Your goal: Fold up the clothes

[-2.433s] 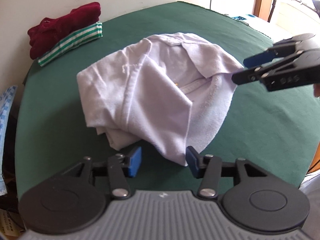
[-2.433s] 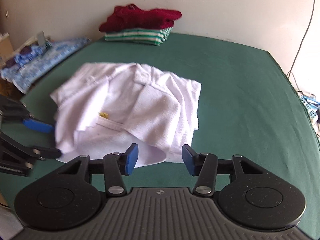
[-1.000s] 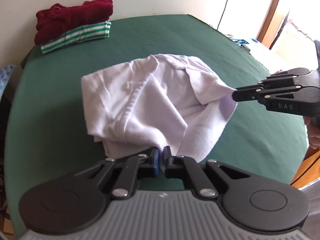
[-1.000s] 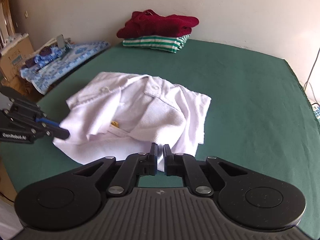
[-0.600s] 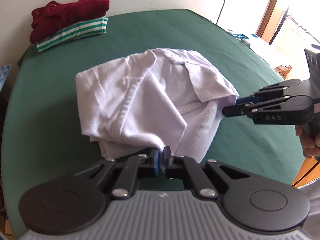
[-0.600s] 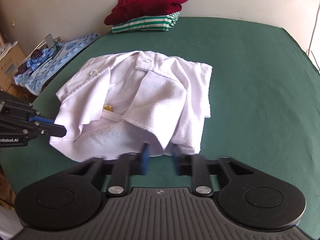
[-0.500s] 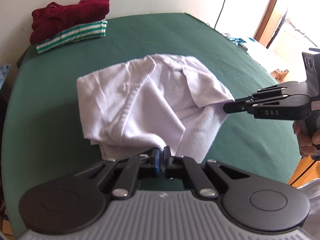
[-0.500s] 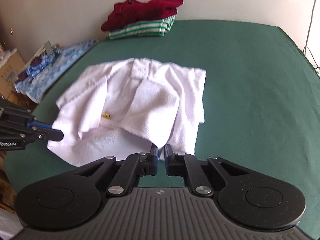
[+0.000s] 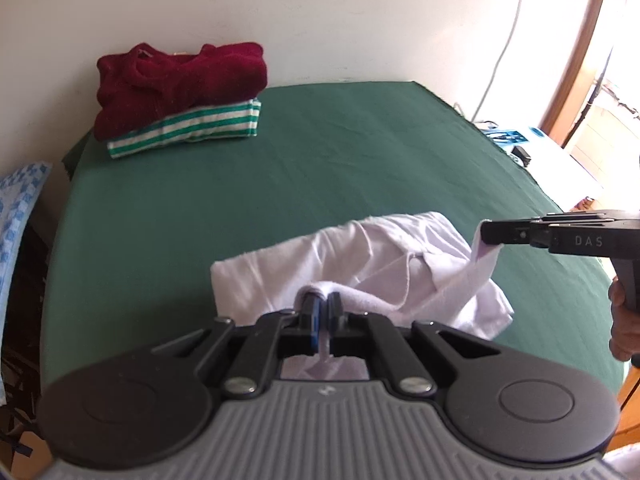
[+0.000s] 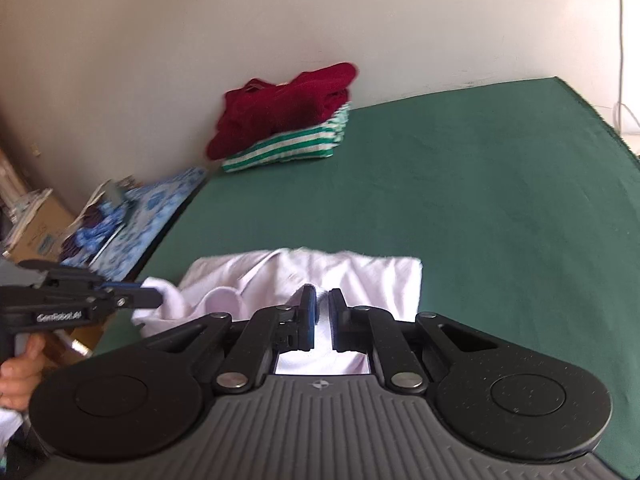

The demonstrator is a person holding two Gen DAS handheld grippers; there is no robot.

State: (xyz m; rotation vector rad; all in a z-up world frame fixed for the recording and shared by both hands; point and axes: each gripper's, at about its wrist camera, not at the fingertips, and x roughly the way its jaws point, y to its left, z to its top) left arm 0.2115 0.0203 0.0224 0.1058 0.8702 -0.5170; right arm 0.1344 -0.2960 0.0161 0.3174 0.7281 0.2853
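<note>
Shirt [image 9: 372,268] cloth looks soft, thin, light and floppy, so edges are best to grab. It lies on the green tabletop [image 9: 320,152]. Left claw [image 9: 322,312] and right claw [image 10: 320,312] are each clamped on its near edge. Folded clothes [image 9: 180,96] sit far back, nothing blocking.

I see a tabletop [image 9: 360,152] under green cloth, pushed against a plain cream wall [image 9: 320,20]. At two o'clock a bright window [image 9: 624,40] floods in daylight beside a wooden frame [image 9: 580,52]; a white cable [image 9: 500,52] hangs down the wall. At nine o'clock, a cardboard box [image 10: 36,232].
</note>
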